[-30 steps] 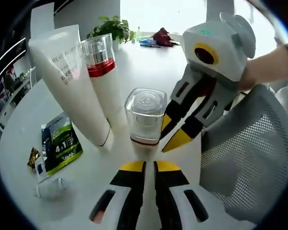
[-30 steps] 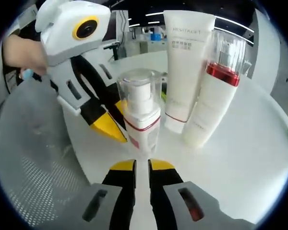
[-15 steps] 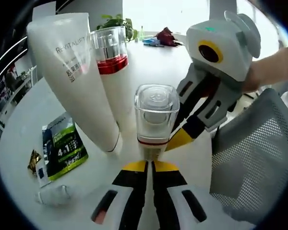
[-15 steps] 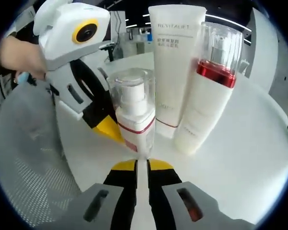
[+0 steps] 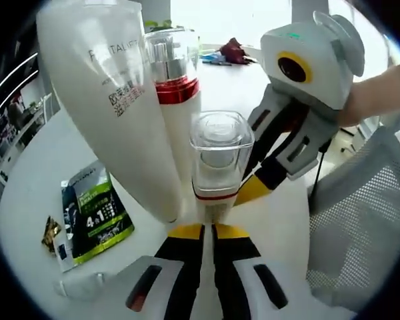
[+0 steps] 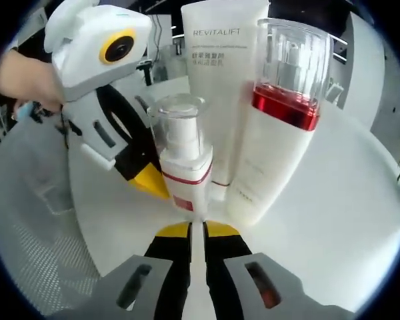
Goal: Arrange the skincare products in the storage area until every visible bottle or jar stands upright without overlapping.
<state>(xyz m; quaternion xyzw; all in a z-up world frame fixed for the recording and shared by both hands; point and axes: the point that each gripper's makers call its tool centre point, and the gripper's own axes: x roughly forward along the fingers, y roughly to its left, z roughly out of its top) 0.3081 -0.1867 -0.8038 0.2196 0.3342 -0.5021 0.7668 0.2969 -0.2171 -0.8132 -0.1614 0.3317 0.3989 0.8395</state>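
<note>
Three products stand upright, close together, on the white table [image 5: 267,220]. They are a wide white tube [image 5: 113,100] marked REVITALIFT [image 6: 220,80], a tall white bottle [image 5: 177,100] with a red band and clear cap [image 6: 280,133], and a small pump bottle [image 5: 220,160] under a clear square cap [image 6: 185,160]. My left gripper [image 5: 208,230] is shut and empty, its yellow tips just before the small bottle's foot. From the opposite side, my right gripper [image 6: 197,230] is also shut and empty at that bottle's foot. Each gripper shows in the other's view, right [image 5: 253,190] and left [image 6: 150,180].
A green sachet [image 5: 93,217], a small dark wrapper [image 5: 50,230] and a clear packet [image 5: 80,287] lie flat on the table beside the tube. A grey mesh chair [image 5: 360,227] stands at the table's edge [image 6: 33,220]. A potted plant and clutter sit far back.
Both views have moved closer to the three products, which now loom larger. The gaps between each gripper's jaws have narrowed slightly. The products themselves have not shifted.
</note>
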